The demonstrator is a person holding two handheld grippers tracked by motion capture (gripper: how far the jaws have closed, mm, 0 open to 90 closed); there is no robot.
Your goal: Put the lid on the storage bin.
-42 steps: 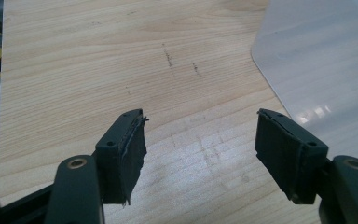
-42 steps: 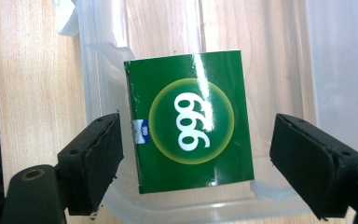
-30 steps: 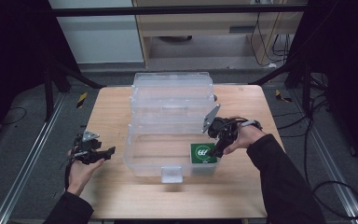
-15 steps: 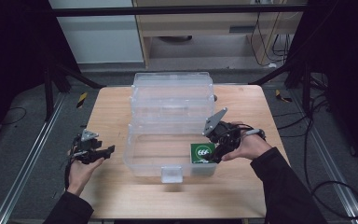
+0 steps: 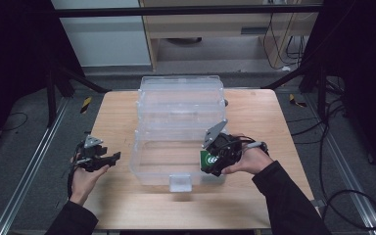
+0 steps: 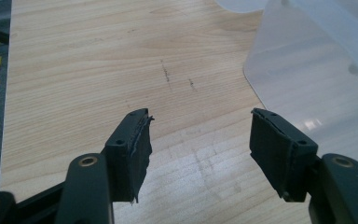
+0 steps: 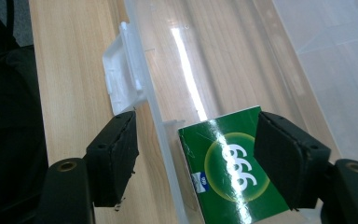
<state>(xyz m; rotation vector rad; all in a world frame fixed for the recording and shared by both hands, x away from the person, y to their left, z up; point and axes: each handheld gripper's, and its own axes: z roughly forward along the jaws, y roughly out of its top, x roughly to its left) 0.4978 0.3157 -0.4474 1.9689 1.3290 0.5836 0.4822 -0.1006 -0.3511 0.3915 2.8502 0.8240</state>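
Note:
A clear plastic bin [image 5: 149, 169] lies open on the wooden table [image 5: 117, 112], its lid [image 5: 181, 93] folded back. A green carton marked 666 [image 7: 228, 163] stands in the bin's near right corner [image 5: 206, 158]. My right gripper [image 5: 211, 165] is at that corner. In the right gripper view its jaws [image 7: 196, 119] have just been closing: one is outside the bin's front wall [image 7: 154, 102] with a gap, the other at the carton's far edge. My left gripper [image 5: 115, 157] hovers left of the bin, open [image 6: 200, 135], jaws slightly narrowed, nothing between them.
The bin's white latch tab [image 5: 180, 182] sticks out from its front wall [image 7: 121, 70]. The bin's rounded corner [image 6: 307, 70] lies just right of the left jaws. Dark floor, metal rails and cables surround the table.
The right hand has shifted left and toward the near side, bringing its gripper down over the green carton at the bin's corner. The left hand has stayed put.

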